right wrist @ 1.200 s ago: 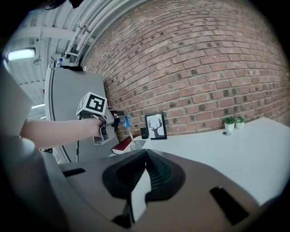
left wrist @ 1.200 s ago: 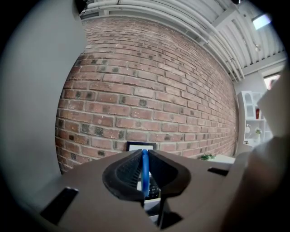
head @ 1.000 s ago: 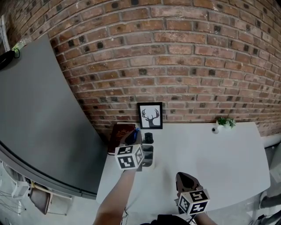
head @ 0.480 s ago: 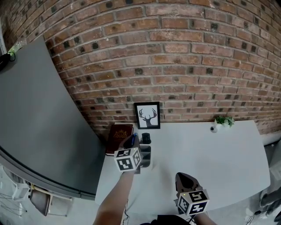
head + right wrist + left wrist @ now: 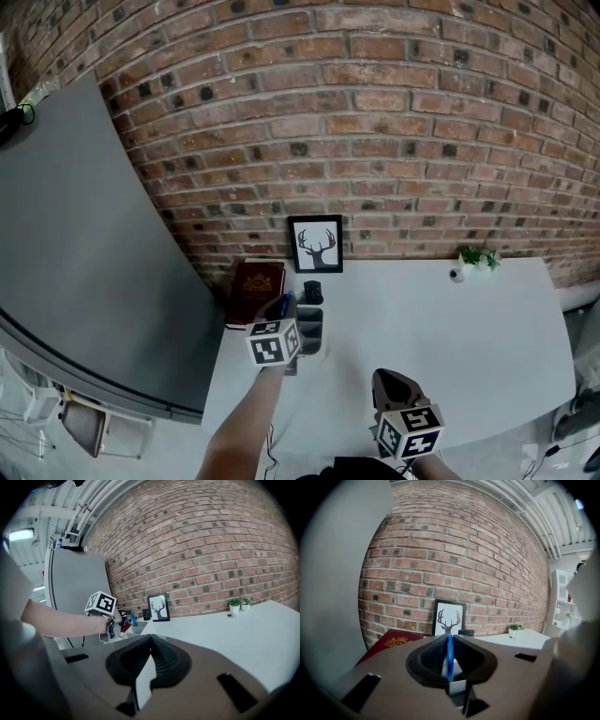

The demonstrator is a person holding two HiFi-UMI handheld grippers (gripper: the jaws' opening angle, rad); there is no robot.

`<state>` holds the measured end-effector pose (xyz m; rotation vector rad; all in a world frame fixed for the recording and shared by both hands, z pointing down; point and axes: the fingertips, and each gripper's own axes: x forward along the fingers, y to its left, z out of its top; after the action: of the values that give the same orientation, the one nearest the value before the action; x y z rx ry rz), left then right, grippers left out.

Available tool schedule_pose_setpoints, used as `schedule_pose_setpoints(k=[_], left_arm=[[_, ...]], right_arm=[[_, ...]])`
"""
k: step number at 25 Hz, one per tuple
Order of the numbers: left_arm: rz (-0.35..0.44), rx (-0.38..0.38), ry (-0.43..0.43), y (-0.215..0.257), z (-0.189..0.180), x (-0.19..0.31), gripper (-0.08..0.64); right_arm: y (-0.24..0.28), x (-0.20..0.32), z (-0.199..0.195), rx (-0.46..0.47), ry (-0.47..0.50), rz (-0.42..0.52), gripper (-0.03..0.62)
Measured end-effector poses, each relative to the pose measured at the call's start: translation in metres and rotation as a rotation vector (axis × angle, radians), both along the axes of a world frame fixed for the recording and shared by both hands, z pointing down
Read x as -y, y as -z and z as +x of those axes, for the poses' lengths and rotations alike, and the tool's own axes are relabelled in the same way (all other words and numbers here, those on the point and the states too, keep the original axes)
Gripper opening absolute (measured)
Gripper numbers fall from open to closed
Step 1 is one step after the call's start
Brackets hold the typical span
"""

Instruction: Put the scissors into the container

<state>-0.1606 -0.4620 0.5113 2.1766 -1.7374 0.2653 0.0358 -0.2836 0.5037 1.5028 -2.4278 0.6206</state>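
While the left gripper (image 5: 284,305) clamps blue-handled scissors (image 5: 449,654) over the grey rectangular container (image 5: 314,330), its inside is hidden. The near right gripper (image 5: 150,644) is closed, empty.

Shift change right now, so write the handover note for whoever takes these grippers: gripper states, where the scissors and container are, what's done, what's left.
Left gripper: shut on the scissors, gripping the blue handle edge-on.
Right gripper: shut with nothing in it, low near the table's front edge, away from the work.
Container: grey, on the white table, next to the red book.
Done: scissors are picked up and held at the container; whether the blades are inside cannot be told.
Left: lower them in, open the left jaws, pull back.
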Motion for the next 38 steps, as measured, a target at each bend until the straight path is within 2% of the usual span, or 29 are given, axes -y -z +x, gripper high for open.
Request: schedule_pose_setpoints(k=[17,27,38], left_arm=[[-0.056,0.008,-0.049,-0.015,0.003,-0.014,0.041],[-0.111,0.008,-0.075,-0.041,-0.002,-0.054,0.092],[-0.111,-0.018,-0.020,-0.041,-0.024,-0.105,0.091]], right_arm=[[-0.006,-0.008,-0.007,-0.006,0.011,-0.022,0.000],[-0.009,-0.012,-0.016,-0.009,0.036,-0.026,0.000],[-0.011,-0.017,-0.032,-0.014,0.068,-0.032,0.000]])
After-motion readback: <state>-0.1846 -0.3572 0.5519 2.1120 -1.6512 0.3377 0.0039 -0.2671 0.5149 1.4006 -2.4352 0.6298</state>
